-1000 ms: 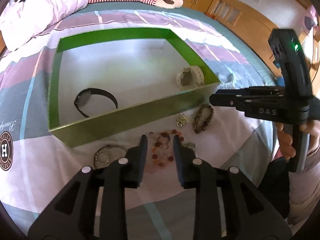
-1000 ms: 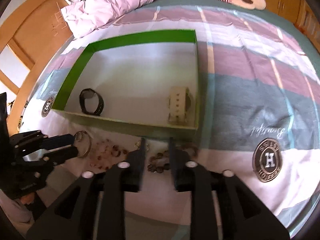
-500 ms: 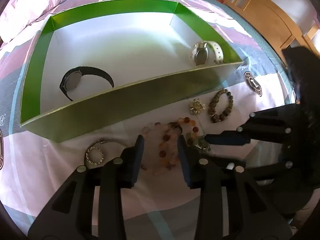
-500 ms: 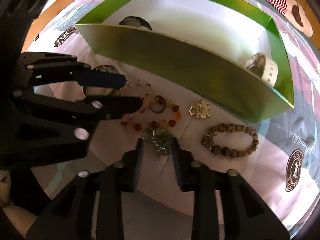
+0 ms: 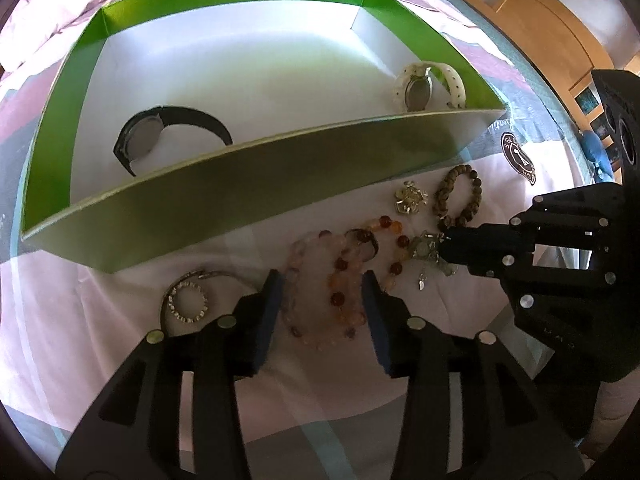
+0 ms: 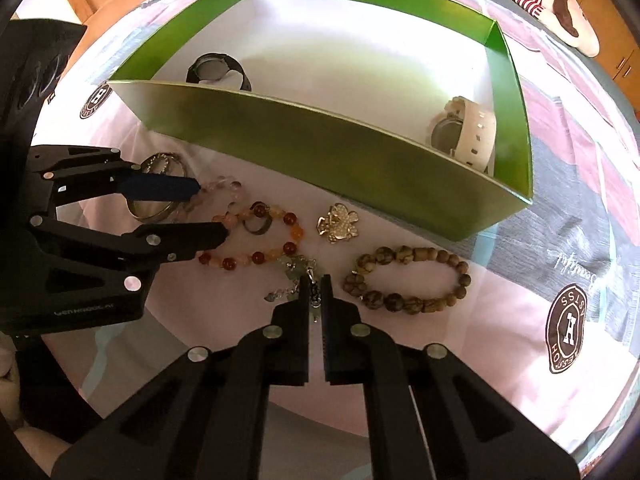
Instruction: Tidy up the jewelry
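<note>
A green box on the bed holds a black watch and a white watch. In front of it lie an amber and pink bead bracelet, a silver charm chain, a gold brooch, a brown bead bracelet and silver bangles. My left gripper is open with its fingers either side of the bead bracelet. My right gripper is shut on the charm chain.
The bedspread has pink, grey and white bands with round logos. A pink pillow lies beyond the box. Wooden furniture stands at the far right.
Both grippers came down to the jewelry in front of the box. The right gripper has shut on the charm chain. The left gripper moved over the bead bracelet, still open.
</note>
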